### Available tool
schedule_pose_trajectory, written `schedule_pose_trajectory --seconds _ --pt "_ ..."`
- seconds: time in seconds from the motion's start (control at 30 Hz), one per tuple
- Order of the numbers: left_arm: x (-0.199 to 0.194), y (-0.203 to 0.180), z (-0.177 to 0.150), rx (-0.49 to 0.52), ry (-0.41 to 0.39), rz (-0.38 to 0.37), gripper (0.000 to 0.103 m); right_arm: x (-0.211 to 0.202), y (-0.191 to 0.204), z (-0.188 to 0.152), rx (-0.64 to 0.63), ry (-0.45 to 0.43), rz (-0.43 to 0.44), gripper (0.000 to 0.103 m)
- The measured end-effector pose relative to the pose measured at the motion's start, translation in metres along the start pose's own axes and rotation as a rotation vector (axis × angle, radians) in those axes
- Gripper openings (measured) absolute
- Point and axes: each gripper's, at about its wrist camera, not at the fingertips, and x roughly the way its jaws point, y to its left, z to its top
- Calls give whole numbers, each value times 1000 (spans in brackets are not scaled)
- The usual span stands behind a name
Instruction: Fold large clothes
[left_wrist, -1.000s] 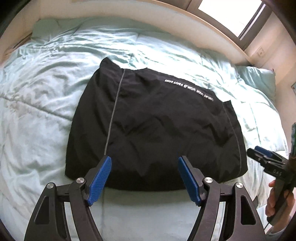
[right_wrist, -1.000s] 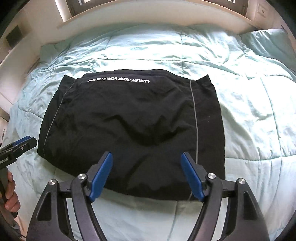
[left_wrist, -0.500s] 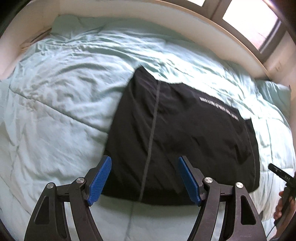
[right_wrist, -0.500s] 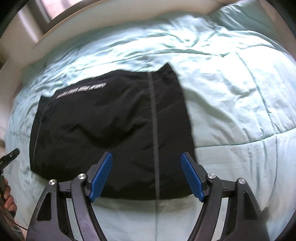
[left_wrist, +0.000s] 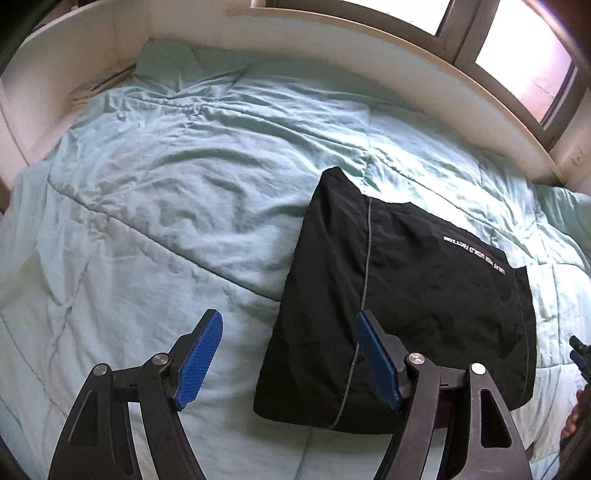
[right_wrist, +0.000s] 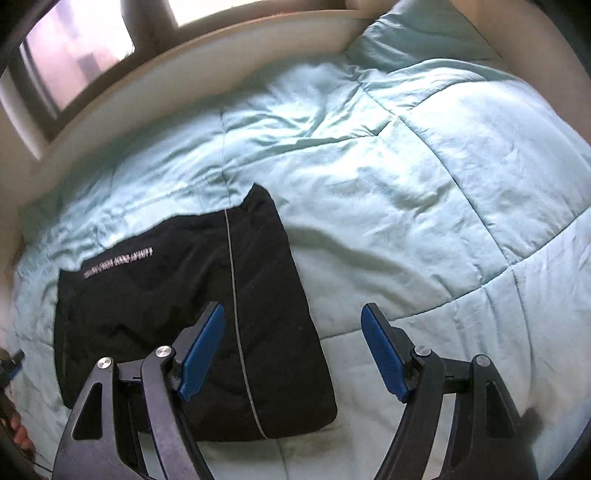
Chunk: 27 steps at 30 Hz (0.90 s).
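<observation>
A black garment (left_wrist: 424, 295) with thin grey piping and a line of white lettering lies folded into a flat rectangle on a pale teal quilt (left_wrist: 166, 206). My left gripper (left_wrist: 290, 352) hovers open above the garment's near left edge, nothing between its blue pads. In the right wrist view the same garment (right_wrist: 177, 306) lies left of centre, and my right gripper (right_wrist: 293, 349) hangs open over its near right edge, holding nothing. At the far edge of each view a sliver of the other gripper and the hand that holds it shows.
The quilt (right_wrist: 424, 206) covers a wide bed. A pale curved headboard ledge (left_wrist: 369, 62) with windows above runs along the far side. A teal pillow (right_wrist: 424, 33) lies at the bed's far right corner, and another pillow (left_wrist: 166, 55) at the far left.
Both grippers have swung outward: the left toward the garment's left edge, the right toward its right edge. The garment has slid sideways in both views. It lies as it did.
</observation>
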Motion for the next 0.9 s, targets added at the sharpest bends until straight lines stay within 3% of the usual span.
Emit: schedule_pose_trajectory --seconds 0.2,0.23,0.33,0.5,0.7,0.8,0.9 --pt "20 3 16 11 23 -22 76 23 9 1 -75 33 43 78" --pt "26 5 20 3 42 -69 76 29 12 1 -87 28 46 78" --pt "54 16 30 -75 136 -313 76 54 13 0 -68 50 94 78" --pt "103 25 45 -91 199 -318 76 106 9 2 25 148 204 78" --pt "168 32 44 -168 319 -332 76 152 9 6 32 223 212 81" --pt "190 30 39 -231 367 -466 76 172 10 6 10 272 236 86" --pt "205 23 37 -237 392 -526 76 192 9 4 41 315 320 89"
